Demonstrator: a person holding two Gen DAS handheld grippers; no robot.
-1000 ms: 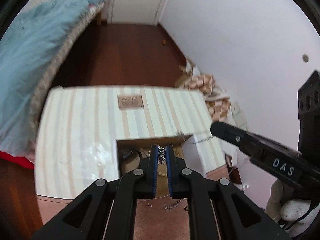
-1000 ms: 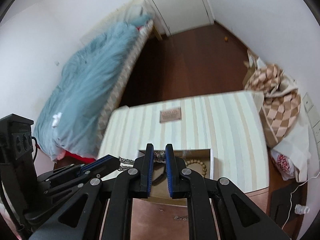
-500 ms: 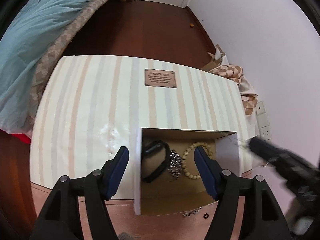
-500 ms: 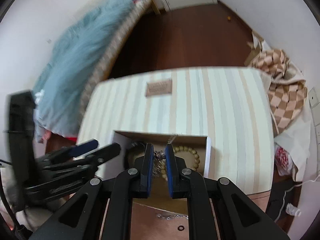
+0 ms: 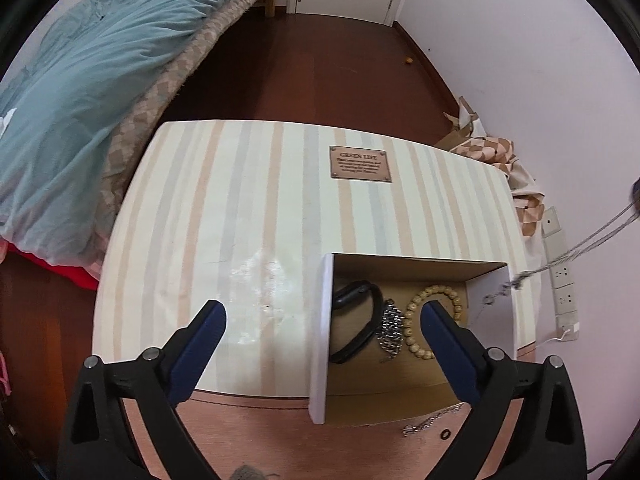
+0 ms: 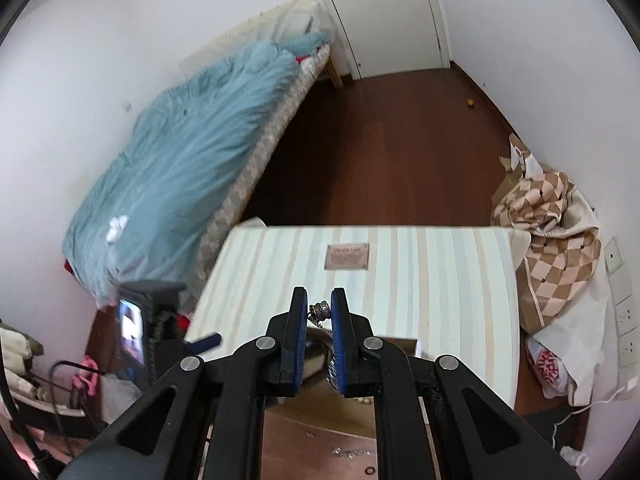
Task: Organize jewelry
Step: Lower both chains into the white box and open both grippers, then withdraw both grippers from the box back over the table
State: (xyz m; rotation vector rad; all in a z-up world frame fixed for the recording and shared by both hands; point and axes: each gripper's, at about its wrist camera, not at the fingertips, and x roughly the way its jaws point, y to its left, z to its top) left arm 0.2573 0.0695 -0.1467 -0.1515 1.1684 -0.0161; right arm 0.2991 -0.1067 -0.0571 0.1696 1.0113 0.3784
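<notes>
The left gripper (image 5: pixel 322 318), clamped on a silver chain (image 5: pixel 390 330) a second ago, was opened wide and drawn back, and the chain was left lying in the open box (image 5: pixel 486 302) between a black band (image 5: pixel 356 328) and a bead bracelet (image 5: pixel 430 320). The right gripper (image 6: pixel 319 310) was raised above the box, pinched on a necklace (image 6: pixel 320 312).

Right wrist view: the box compartment (image 6: pixel 404 346) sits mostly behind the right gripper (image 6: pixel 320 310); contents there unreadable, and the chain (image 6: pixel 320 311) pinched between the fingers runs down out of sight. The plaque (image 6: pixel 347 257) lettering is blurred. Left wrist view: thin chain (image 5: pixel 560 258) blurs and exits the frame's right edge.
</notes>
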